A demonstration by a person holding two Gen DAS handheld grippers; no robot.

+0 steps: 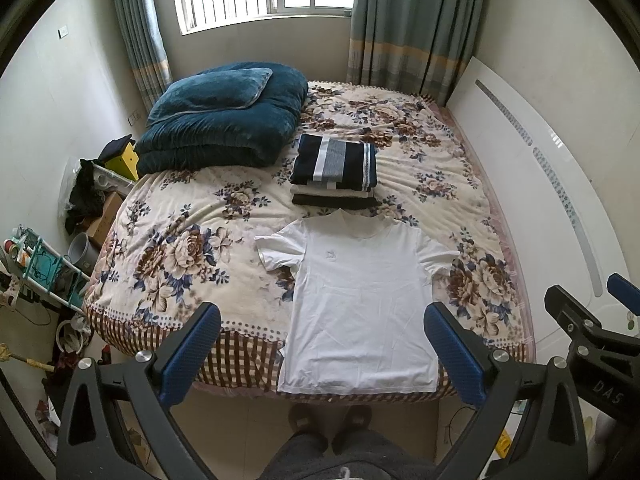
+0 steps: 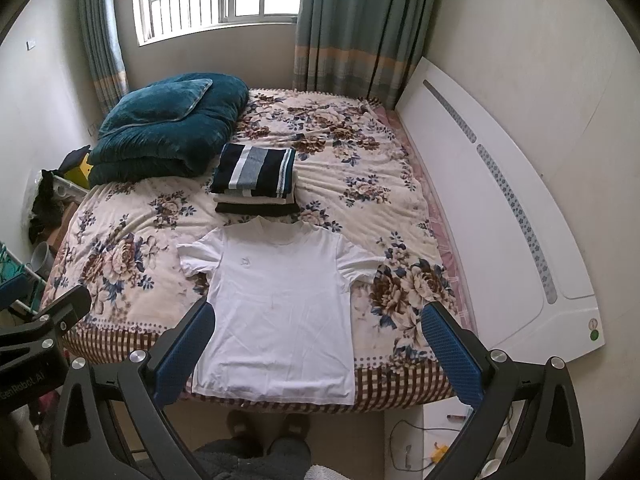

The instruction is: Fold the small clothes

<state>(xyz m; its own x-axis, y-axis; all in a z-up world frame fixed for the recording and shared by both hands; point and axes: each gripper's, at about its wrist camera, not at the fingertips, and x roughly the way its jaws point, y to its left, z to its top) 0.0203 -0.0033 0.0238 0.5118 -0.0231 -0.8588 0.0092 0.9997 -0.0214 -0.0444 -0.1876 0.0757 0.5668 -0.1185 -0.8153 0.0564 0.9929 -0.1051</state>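
A white short-sleeved T-shirt (image 1: 360, 300) lies flat, front up, on the floral bedspread (image 1: 192, 216), collar away from me and hem at the near bed edge. It also shows in the right wrist view (image 2: 276, 300). Beyond its collar sits a pile of folded clothes (image 1: 334, 168) with a navy, grey and white striped one on top, seen as well in the right wrist view (image 2: 256, 176). My left gripper (image 1: 320, 344) is open and empty, held above the hem. My right gripper (image 2: 316, 344) is open and empty, also above the hem. The right gripper's body shows at the left wrist view's right edge (image 1: 580, 332).
A folded teal quilt with a pillow (image 1: 224, 120) fills the bed's far left corner. A white headboard (image 2: 500, 200) runs along the right side. Clutter, a bucket and a rack (image 1: 48, 264) stand on the floor at the left. The person's slippered feet (image 1: 328, 420) stand at the bed's near edge.
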